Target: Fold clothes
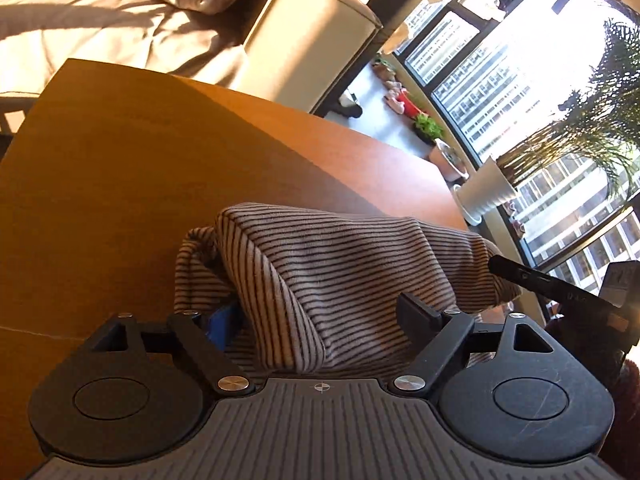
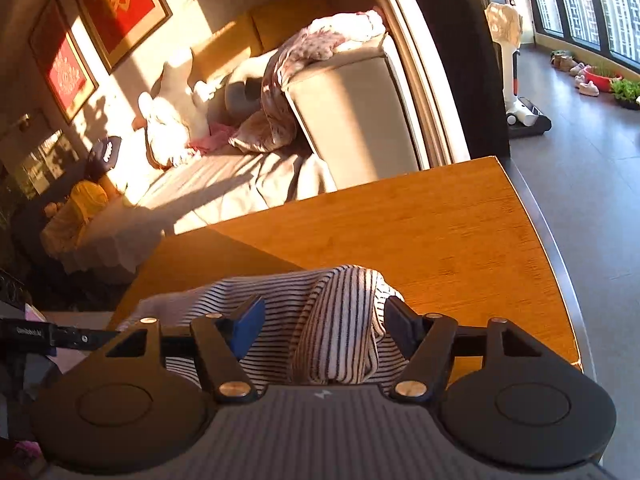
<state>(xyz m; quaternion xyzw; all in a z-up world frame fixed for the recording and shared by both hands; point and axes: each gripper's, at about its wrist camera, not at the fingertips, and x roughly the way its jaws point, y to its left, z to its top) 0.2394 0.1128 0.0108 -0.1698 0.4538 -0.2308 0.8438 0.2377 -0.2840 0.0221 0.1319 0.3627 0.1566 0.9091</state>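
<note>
A striped garment point(image 1: 340, 276) lies bunched on the wooden table point(image 1: 160, 184), folded over itself. My left gripper point(image 1: 320, 316) is open, its jaws wide apart on either side of the cloth, which rises between them. The left blue pad is partly hidden under the fabric. In the right wrist view the same striped garment point(image 2: 340, 320) is humped up between the open jaws of my right gripper point(image 2: 324, 320). The blue left pad point(image 2: 250, 324) is clear of the cloth. The other gripper's finger point(image 1: 540, 280) shows at the garment's right end.
A beige sofa point(image 2: 352, 120) with blankets and clothes stands beyond the table's far edge. The table's right edge point(image 2: 560, 272) drops to a grey floor. Potted plants point(image 1: 492, 192) and large windows are at the right. A vacuum point(image 2: 520, 100) stands by a pillar.
</note>
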